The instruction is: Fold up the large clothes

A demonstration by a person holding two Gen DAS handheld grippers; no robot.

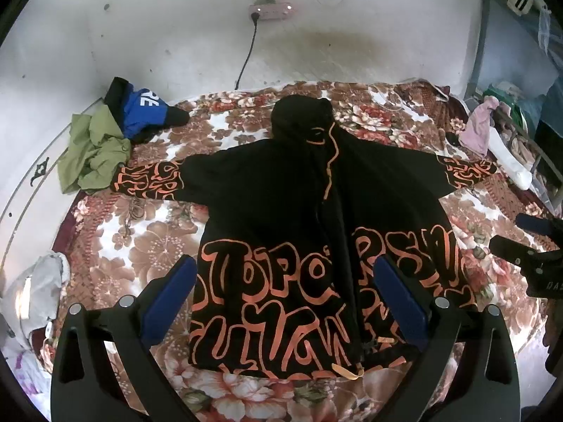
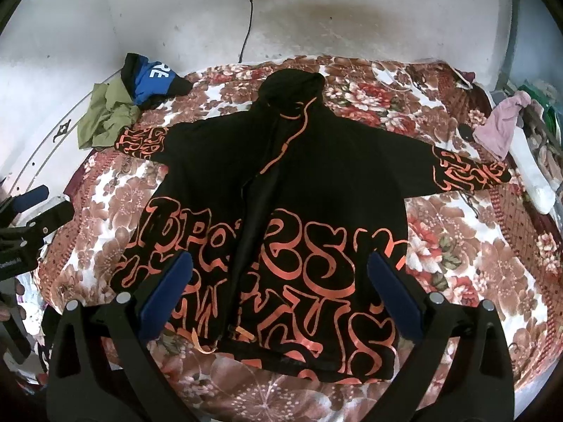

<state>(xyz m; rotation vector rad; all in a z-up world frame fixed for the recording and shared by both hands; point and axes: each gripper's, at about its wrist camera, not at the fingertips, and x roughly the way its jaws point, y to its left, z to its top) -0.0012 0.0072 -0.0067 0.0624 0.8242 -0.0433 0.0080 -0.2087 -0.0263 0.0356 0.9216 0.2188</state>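
Note:
A large black hooded jacket (image 1: 281,204) with orange lettering lies spread flat on the floral bedspread (image 1: 147,246), hood toward the wall, both sleeves stretched out sideways. The same jacket (image 2: 316,183) fills the right wrist view. My left gripper (image 1: 285,274) hovers open above the jacket's lower half, nothing between its blue pads. My right gripper (image 2: 279,270) is also open over the lower hem area, empty. The right gripper (image 1: 527,242) shows at the right edge of the left wrist view, and the left gripper (image 2: 38,207) at the left edge of the right wrist view.
A green garment (image 1: 95,151) and a blue-and-black one (image 1: 144,109) are heaped at the bed's far left corner. A pink cloth (image 1: 478,126) and a white object (image 1: 510,161) lie at the right edge. A power strip (image 1: 271,12) with a cable hangs on the wall.

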